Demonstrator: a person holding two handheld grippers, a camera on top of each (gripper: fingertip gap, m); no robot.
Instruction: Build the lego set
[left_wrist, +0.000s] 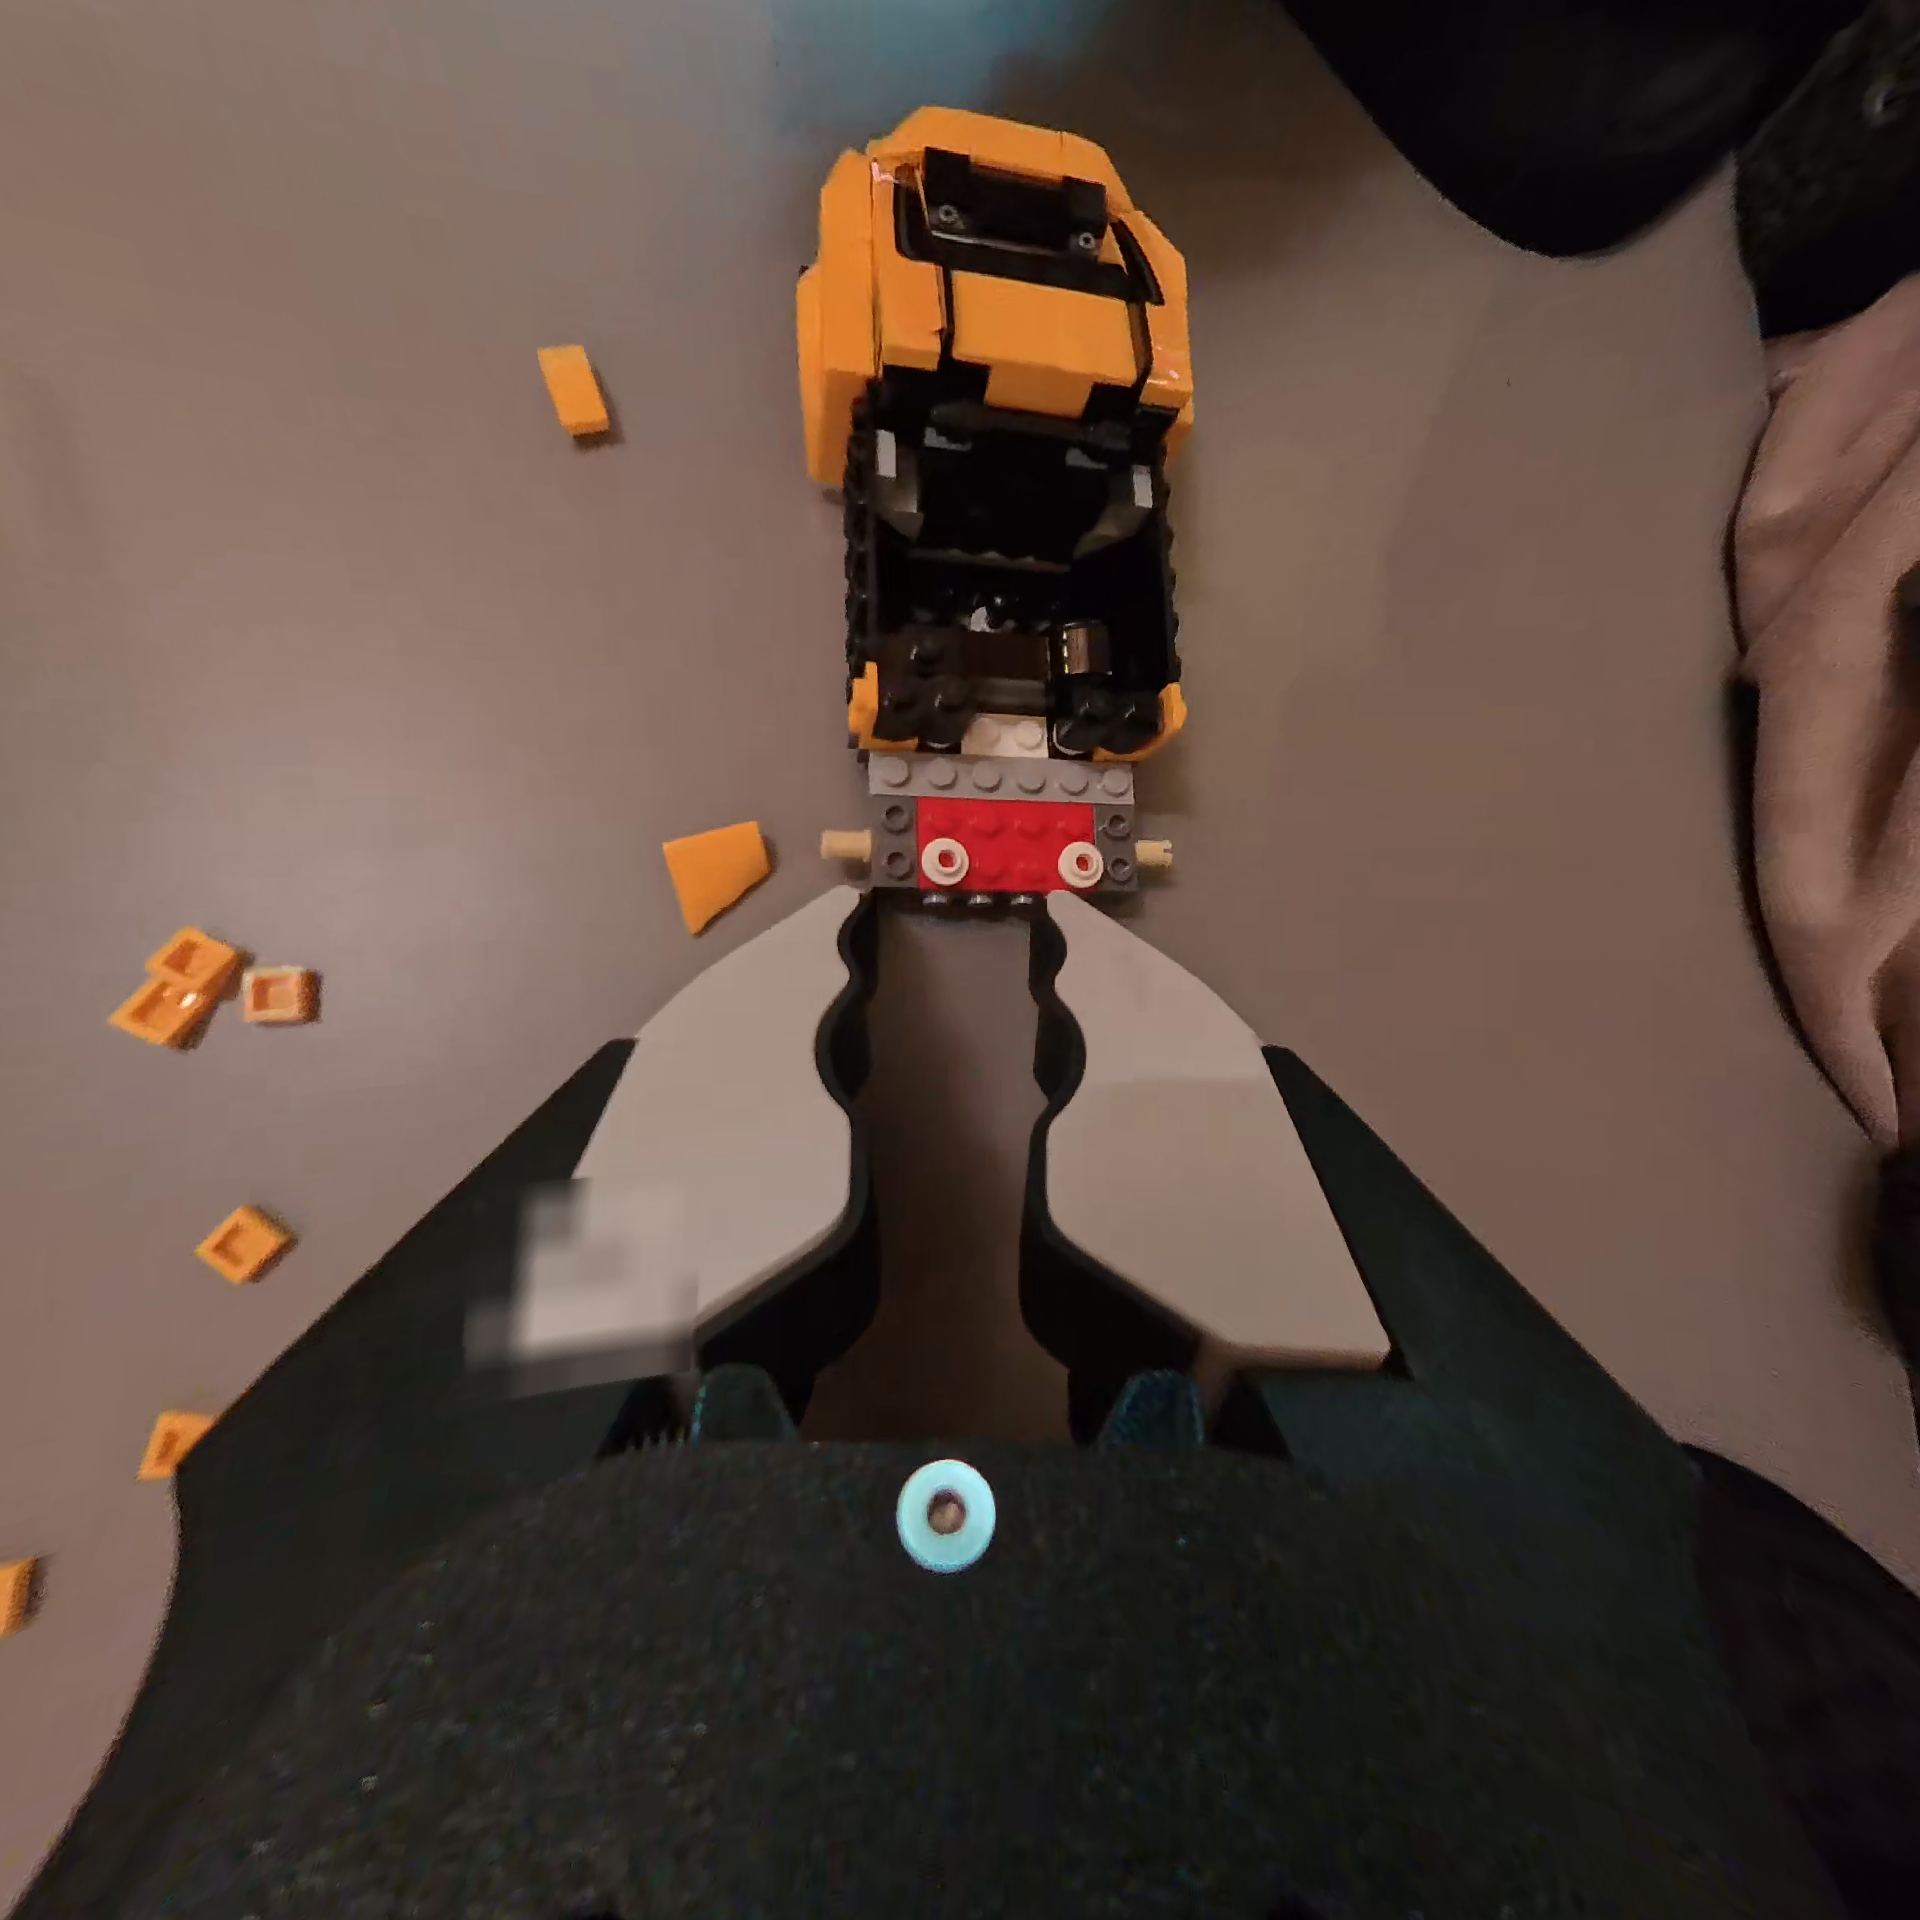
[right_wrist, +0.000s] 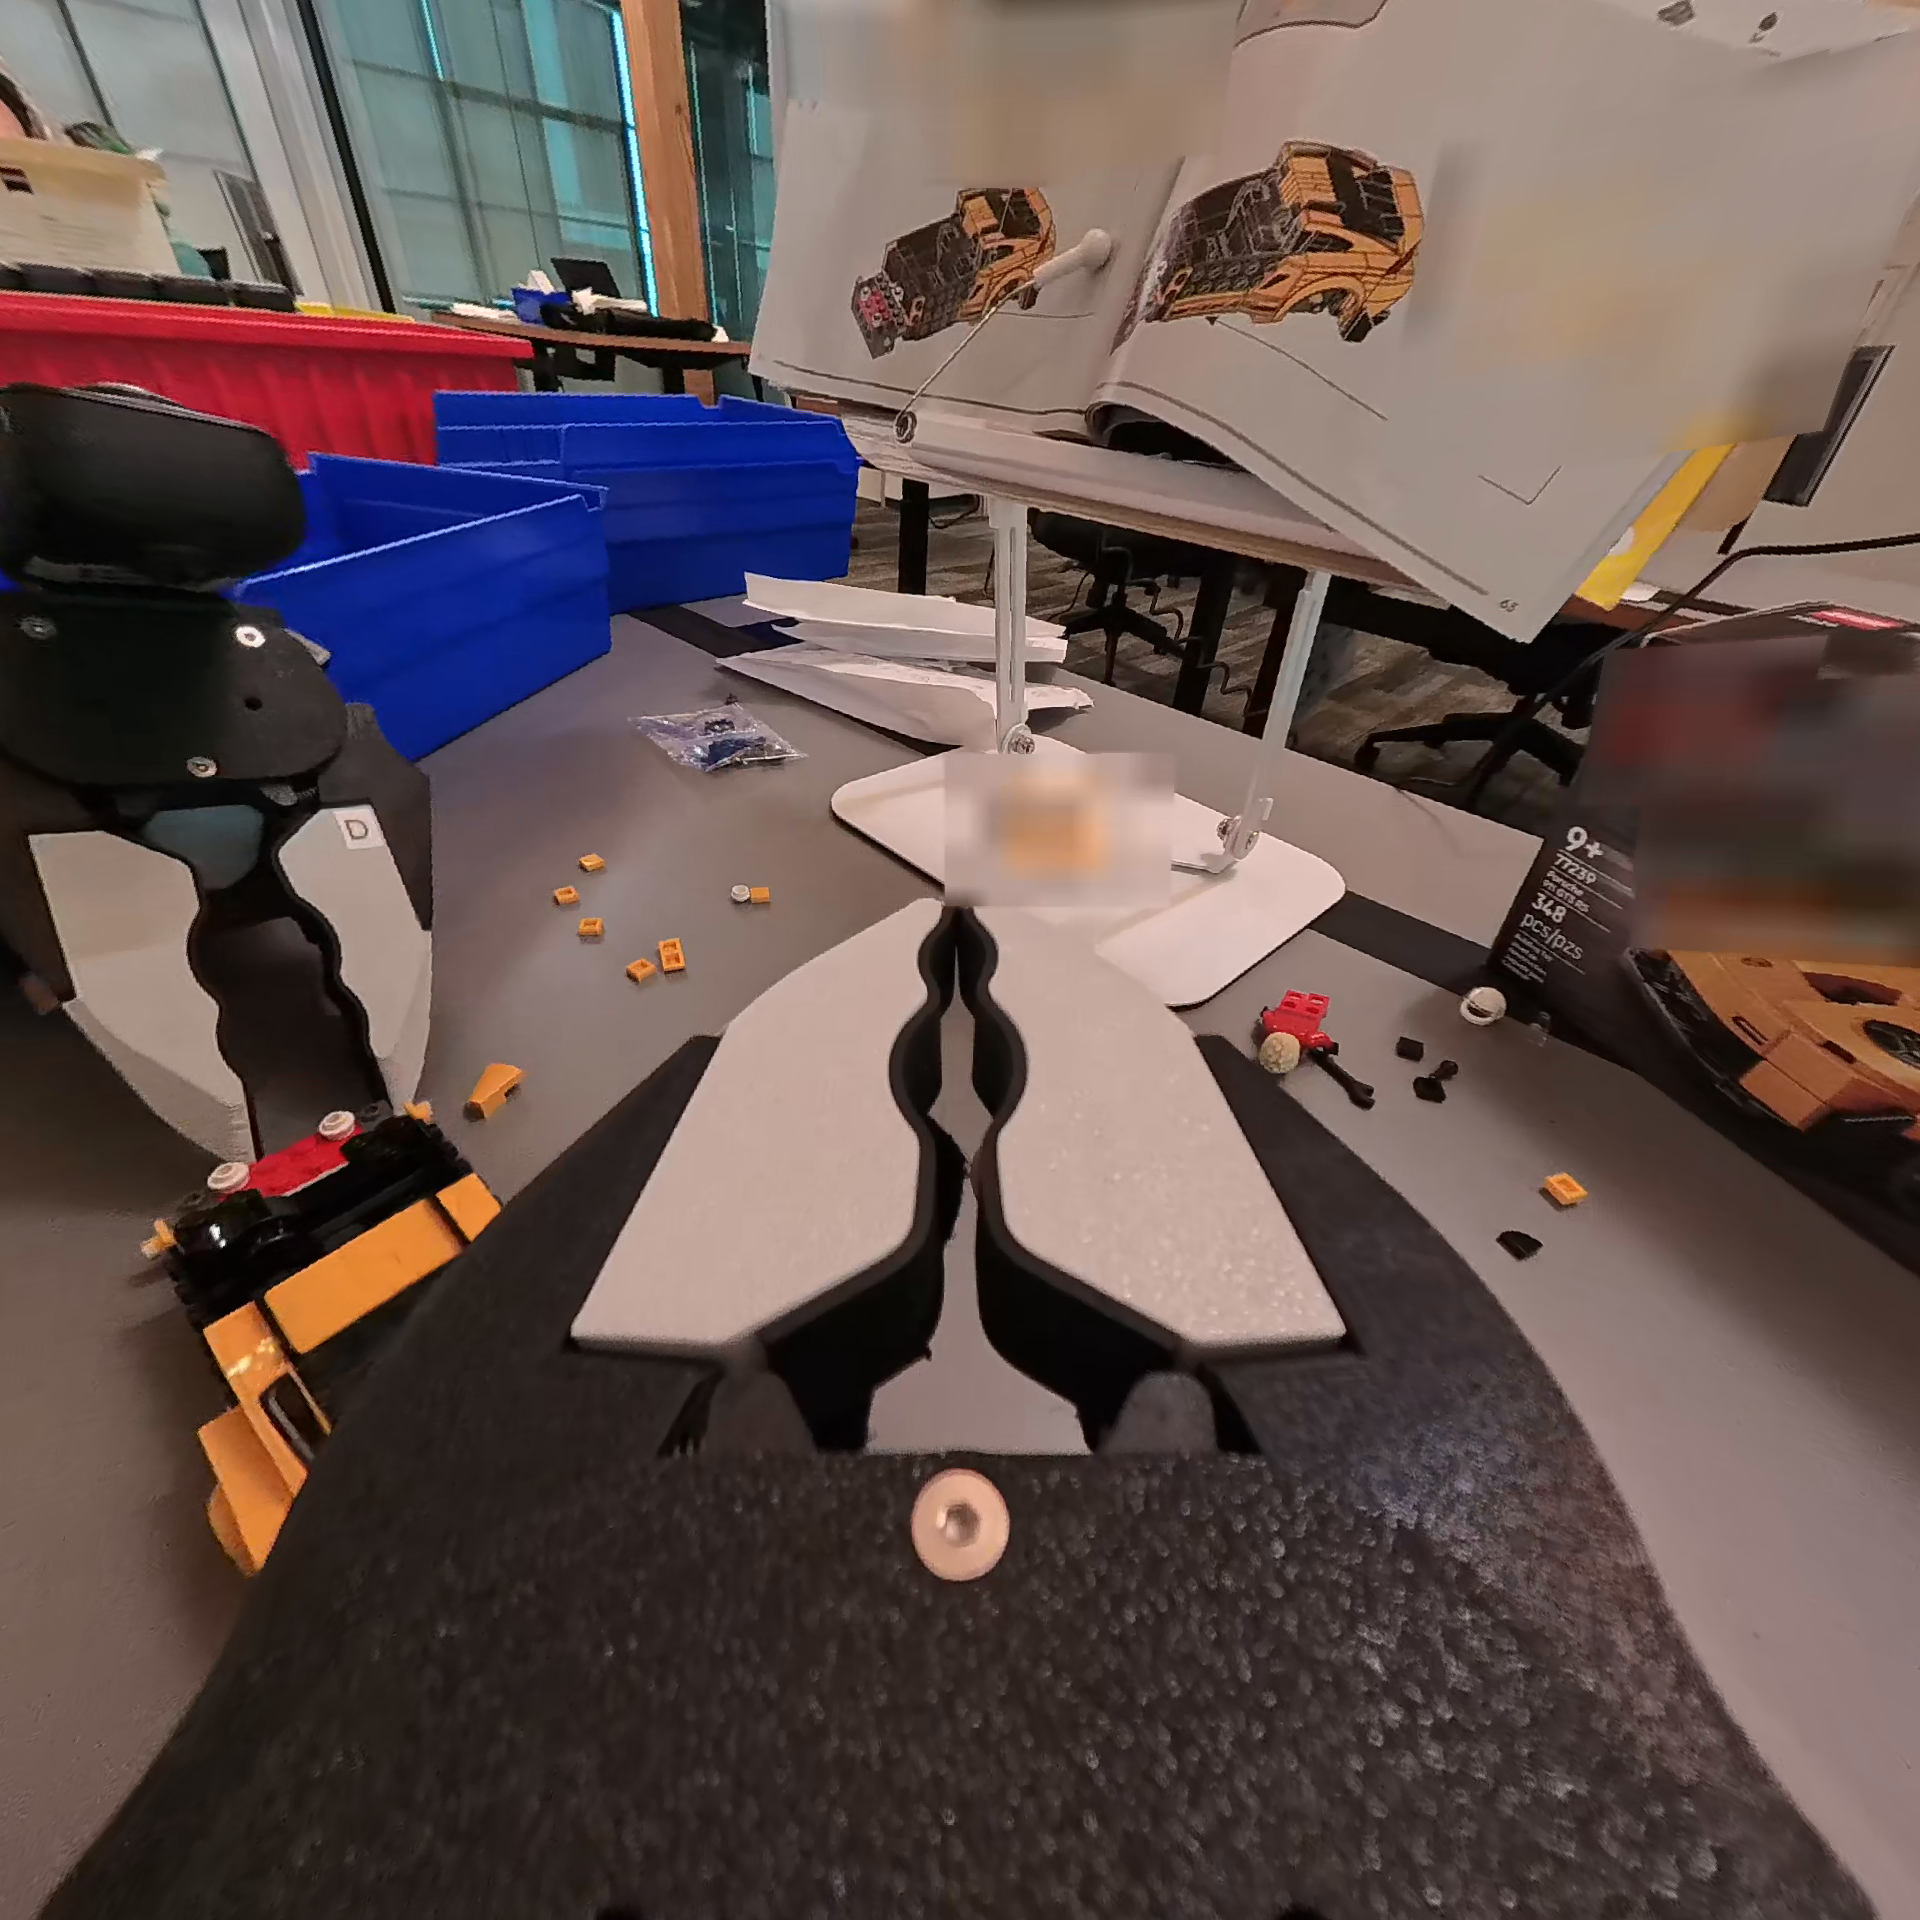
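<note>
Left gripper (left_wrist: 951, 914): grainy black body, grey finger plates, wavy black pads, pale-blue washer.
Right gripper (right_wrist: 956, 920): same build, silver screw.

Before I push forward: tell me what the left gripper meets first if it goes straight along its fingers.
Probably the toy car's stripped end: the left gripper is open, its fingertips right at the red plate, whether touching is unclear.

Grey table (right_wrist: 644, 790) under an orange brick car (left_wrist: 997, 436), scattered orange tiles (left_wrist: 187, 982), blue bins (right_wrist: 468, 582), white stand (right_wrist: 1226, 914)

one toy car (left_wrist: 997, 468), two blue bins (right_wrist: 468, 582)
</note>
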